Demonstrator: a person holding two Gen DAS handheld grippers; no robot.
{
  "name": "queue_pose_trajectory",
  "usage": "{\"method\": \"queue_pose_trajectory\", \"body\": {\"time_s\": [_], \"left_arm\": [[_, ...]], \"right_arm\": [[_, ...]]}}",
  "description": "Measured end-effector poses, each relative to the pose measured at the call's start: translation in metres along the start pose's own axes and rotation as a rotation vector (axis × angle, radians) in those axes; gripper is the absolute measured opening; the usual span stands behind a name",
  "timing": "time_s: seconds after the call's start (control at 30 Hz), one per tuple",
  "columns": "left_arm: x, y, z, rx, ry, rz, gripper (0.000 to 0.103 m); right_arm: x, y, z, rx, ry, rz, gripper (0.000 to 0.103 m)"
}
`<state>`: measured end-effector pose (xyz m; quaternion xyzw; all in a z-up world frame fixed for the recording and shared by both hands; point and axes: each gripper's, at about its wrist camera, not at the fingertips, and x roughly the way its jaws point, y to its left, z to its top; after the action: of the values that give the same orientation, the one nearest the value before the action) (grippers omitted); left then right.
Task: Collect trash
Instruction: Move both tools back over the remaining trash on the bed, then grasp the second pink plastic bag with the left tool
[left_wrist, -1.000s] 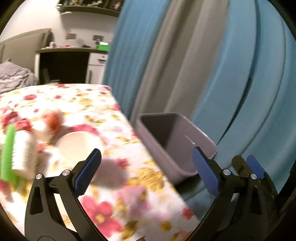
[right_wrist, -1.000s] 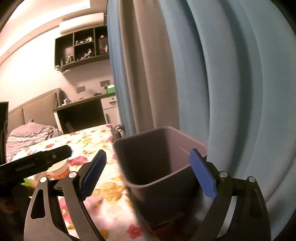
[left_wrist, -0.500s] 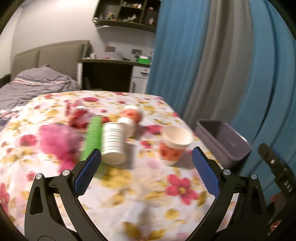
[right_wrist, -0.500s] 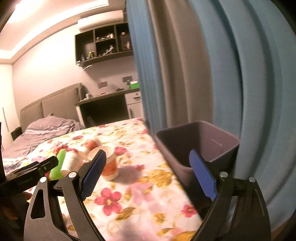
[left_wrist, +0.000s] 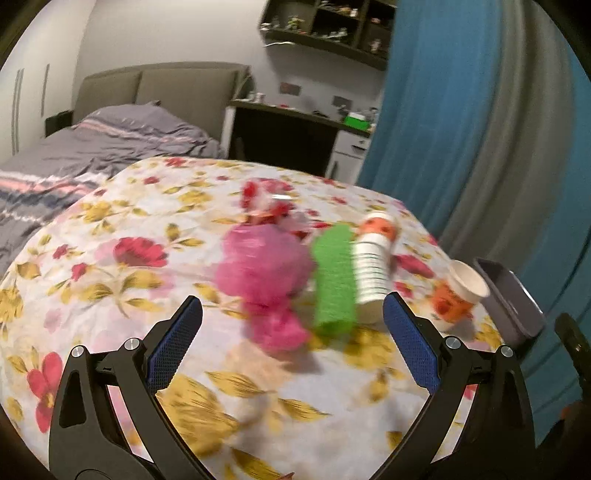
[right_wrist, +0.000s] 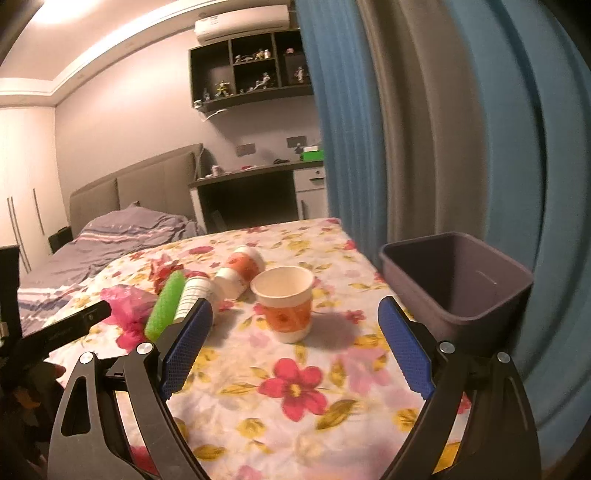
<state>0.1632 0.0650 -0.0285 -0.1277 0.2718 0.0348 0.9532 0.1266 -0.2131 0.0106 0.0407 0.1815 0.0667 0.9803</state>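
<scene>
Before me, a grey-quilted bed (right_wrist: 110, 236), dark desk (right_wrist: 255, 177), figurine shelf (right_wrist: 251, 88), blue curtains (right_wrist: 347, 122), warm ceiling light.

both wrist views face the floral table (left_wrist: 110, 258), sharing its cups (right_wrist: 286, 302).

We see a table (right_wrist: 295, 391) under a white cloth printed with red and yellow flowers; on it an upright paper cup (right_wrist: 284, 302) with an orange band; beyond it two more cups (right_wrist: 240, 271) lying on their sides; left of them a stack of white cups (right_wrist: 192, 291), a green roll (right_wrist: 164, 304), a pink plastic bag (right_wrist: 127, 310); farther back a red-and-white wrapper (left_wrist: 273, 206).
</scene>
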Motion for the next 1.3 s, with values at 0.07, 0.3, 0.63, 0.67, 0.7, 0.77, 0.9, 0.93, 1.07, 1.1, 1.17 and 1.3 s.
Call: {"method": "queue_pose_trajectory", "body": {"time_s": [0.07,0.3,0.63,0.67,0.7,0.77,0.9,0.93,1.07,1.1,1.17,1.3], "left_arm": [[0.006,0.013,0.004,-0.020,0.010,0.008,0.097],[0.031,0.032,0.016,-0.046,0.043,-0.001,0.096],[0.075,0.034,0.019,-0.049,0.147,-0.086,0.053],[0.075,0.033,0.018,-0.045,0.144,-0.089,0.049],[0.075,0.032,0.018,-0.039,0.140,-0.095,0.041],[0.076,0.032,0.016,-0.033,0.147,-0.105,0.030],[0.069,0.036,0.015,-0.045,0.128,-0.104,0.014],[0.066,0.038,0.016,-0.049,0.120,-0.100,0.012],[0.047,0.046,0.018,-0.084,0.077,-0.089,0.009],[0.041,0.048,0.020,-0.092,0.063,-0.087,0.009],[0.029,0.048,0.020,-0.093,0.036,-0.081,0.009],[0.008,0.040,0.020,-0.076,-0.009,-0.087,0.009]], "right_arm": [[0.004,0.009,-0.001,-0.012,0.007,0.013,0.088],[0.020,0.033,-0.004,-0.046,0.038,0.055,0.088],[0.034,0.049,-0.005,-0.080,0.061,0.073,0.088],[0.035,0.050,-0.005,-0.082,0.063,0.072,0.088],[0.036,0.050,-0.005,-0.083,0.065,0.069,0.088],[0.038,0.050,-0.006,-0.082,0.071,0.064,0.088],[0.040,0.051,-0.006,-0.078,0.081,0.058,0.088],[0.040,0.051,-0.006,-0.080,0.081,0.057,0.088],[0.040,0.046,-0.005,-0.078,0.076,0.042,0.088],[0.040,0.044,-0.005,-0.075,0.074,0.036,0.088],[0.042,0.039,-0.005,-0.069,0.073,0.023,0.088],[0.049,0.027,-0.004,-0.054,0.079,0.005,0.088]]}}
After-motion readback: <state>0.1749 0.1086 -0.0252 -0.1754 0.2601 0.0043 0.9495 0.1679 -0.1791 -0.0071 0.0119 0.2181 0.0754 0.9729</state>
